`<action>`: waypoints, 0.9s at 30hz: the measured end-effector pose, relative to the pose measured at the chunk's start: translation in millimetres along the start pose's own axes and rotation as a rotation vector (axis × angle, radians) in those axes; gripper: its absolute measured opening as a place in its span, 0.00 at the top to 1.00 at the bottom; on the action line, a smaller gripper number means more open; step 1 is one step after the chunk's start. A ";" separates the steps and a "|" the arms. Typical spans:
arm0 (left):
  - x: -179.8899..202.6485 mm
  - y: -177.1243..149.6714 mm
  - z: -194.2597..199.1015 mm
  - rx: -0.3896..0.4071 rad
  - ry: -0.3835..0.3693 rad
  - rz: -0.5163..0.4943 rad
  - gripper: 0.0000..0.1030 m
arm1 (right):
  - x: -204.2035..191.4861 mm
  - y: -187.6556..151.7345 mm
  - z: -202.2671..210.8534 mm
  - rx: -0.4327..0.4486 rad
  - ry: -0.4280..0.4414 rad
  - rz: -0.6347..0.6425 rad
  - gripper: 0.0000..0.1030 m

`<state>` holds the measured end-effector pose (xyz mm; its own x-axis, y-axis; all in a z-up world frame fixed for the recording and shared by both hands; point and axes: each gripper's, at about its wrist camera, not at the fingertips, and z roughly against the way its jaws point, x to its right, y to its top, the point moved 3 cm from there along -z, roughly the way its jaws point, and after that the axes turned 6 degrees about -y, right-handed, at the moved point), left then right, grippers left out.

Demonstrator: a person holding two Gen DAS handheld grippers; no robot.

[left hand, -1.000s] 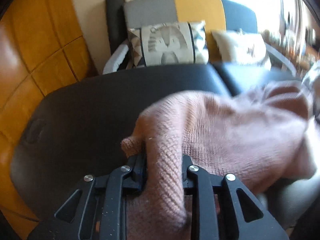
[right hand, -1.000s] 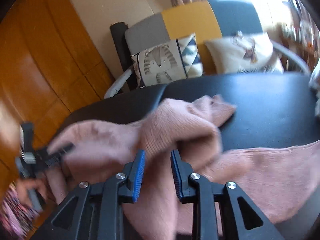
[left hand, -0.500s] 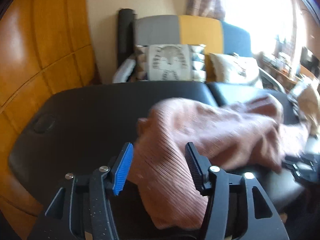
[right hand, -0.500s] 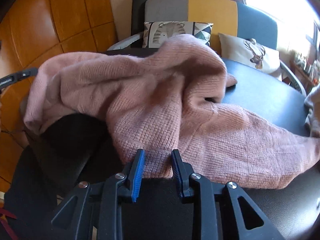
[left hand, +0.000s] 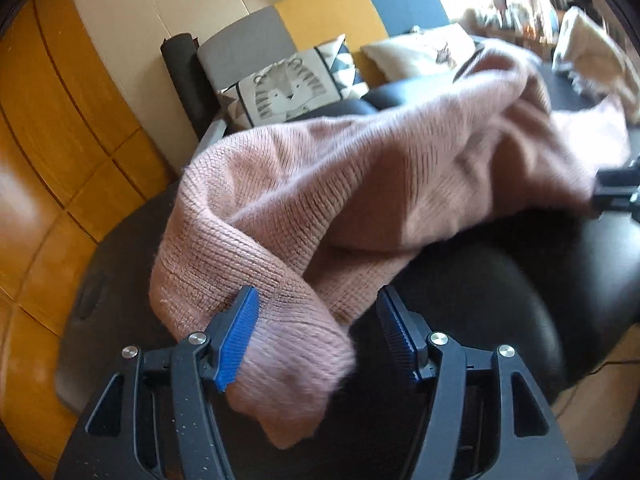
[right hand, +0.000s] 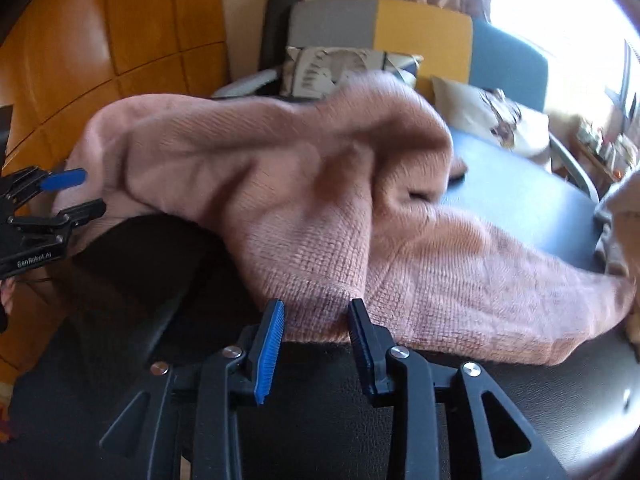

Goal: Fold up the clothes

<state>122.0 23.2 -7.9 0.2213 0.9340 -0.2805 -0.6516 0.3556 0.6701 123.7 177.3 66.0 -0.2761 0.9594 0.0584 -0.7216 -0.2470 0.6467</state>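
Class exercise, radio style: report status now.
Left gripper open. Right gripper open. Pink sweater bunched on black table, unfolded. Nothing blocking.

Sweater fills the middle; dark table bare at its edges

The heaped sweater (right hand: pixel 304 200) blocks the centre between left gripper (left hand: pixel 316 320) and right gripper (right hand: pixel 316 320); the table (right hand: pixel 540 208) beyond lies bare.

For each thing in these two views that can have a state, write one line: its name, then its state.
Pink sweater: crumpled, unfolded, partly lifted off the dark table.
Left gripper: fingers open, cuff between them, not clamped.
Right gripper: fingers open at the sweater's edge.
Tiger cushion: upright on the chair.
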 end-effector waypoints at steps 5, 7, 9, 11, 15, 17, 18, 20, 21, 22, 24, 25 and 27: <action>5.5 -1.6 -5.0 0.010 0.008 -0.029 0.34 | 9.0 6.5 -7.8 0.009 0.040 -0.082 0.67; 4.9 -3.5 -13.5 -0.004 0.025 -0.039 0.30 | 11.2 8.8 -3.9 0.013 0.073 -0.112 0.67; 4.3 -5.4 -22.0 -0.018 0.042 -0.050 0.30 | 11.5 10.8 -0.5 0.025 0.118 -0.133 0.67; 3.7 -7.3 -30.5 -0.033 0.059 -0.060 0.30 | 9.6 10.7 -1.2 0.025 0.134 -0.125 0.67; -9.0 -19.5 -45.7 -0.064 0.054 -0.098 0.28 | 3.4 8.8 -7.7 0.005 0.119 -0.072 0.65; -13.3 -18.0 -47.2 -0.067 0.018 -0.089 0.28 | -6.4 8.5 -11.8 0.016 0.076 0.012 0.62; -15.4 -17.0 -47.8 -0.069 -0.001 -0.083 0.28 | -12.1 8.5 -13.4 0.016 0.049 0.055 0.59; -12.5 -12.1 -40.1 -0.038 -0.051 -0.080 0.28 | -26.9 8.5 -17.5 0.007 -0.016 0.146 0.48; -8.6 -9.3 -33.7 -0.007 -0.077 -0.090 0.28 | -34.3 8.1 -18.8 0.006 -0.063 0.191 0.47; -4.8 -6.5 -27.2 0.025 -0.103 -0.100 0.28 | -41.6 7.8 -20.0 0.005 -0.111 0.235 0.47; 2.3 -3.5 -20.2 0.064 -0.129 -0.123 0.28 | -47.8 7.2 -21.4 0.020 -0.164 0.257 0.47; 4.5 -4.6 -23.9 0.056 -0.123 -0.129 0.28 | -46.3 7.2 -22.5 0.027 -0.163 0.232 0.47; 4.1 -9.5 -40.1 0.002 -0.136 -0.107 0.28 | -42.4 7.4 -24.4 0.037 -0.158 0.184 0.46</action>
<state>100.0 22.2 -43.0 0.3859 0.8866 -0.2550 -0.6171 0.4536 0.6430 114.6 131.4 49.7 -0.2963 0.9086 0.2944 -0.6438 -0.4177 0.6411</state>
